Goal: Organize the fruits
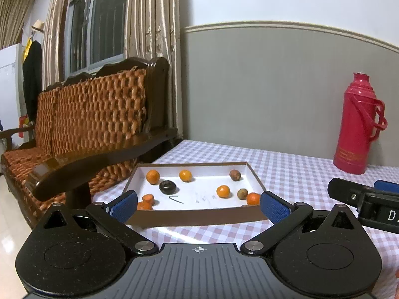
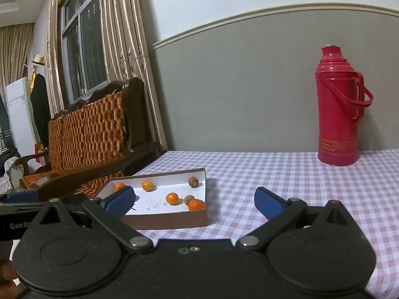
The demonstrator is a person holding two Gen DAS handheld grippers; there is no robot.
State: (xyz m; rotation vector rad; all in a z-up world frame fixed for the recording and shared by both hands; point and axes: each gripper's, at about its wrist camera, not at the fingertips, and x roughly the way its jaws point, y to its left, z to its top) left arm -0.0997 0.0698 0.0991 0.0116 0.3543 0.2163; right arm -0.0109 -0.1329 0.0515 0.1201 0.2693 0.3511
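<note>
A shallow brown box [image 1: 197, 217] with a white floor lies on the checked table. In it are several small oranges [image 1: 152, 176], two brown round fruits [image 1: 235, 175], a black ring-shaped item [image 1: 167, 186] and a carrot-like piece [image 1: 148, 198]. My left gripper [image 1: 198, 205] stands open just before the box's near wall, nothing between its blue pads. My right gripper [image 2: 195, 203] is open too, to the right of the same box [image 2: 169, 218], with its left pad [image 2: 121, 201] in front of the box's near corner. Part of the right gripper [image 1: 366, 199] shows in the left wrist view.
A red thermos [image 1: 355, 127] stands at the back right of the table [image 2: 286, 186] against the grey wall. A wooden sofa [image 1: 94, 134] with woven cushions sits close to the table's left edge. Bare checked cloth lies right of the box.
</note>
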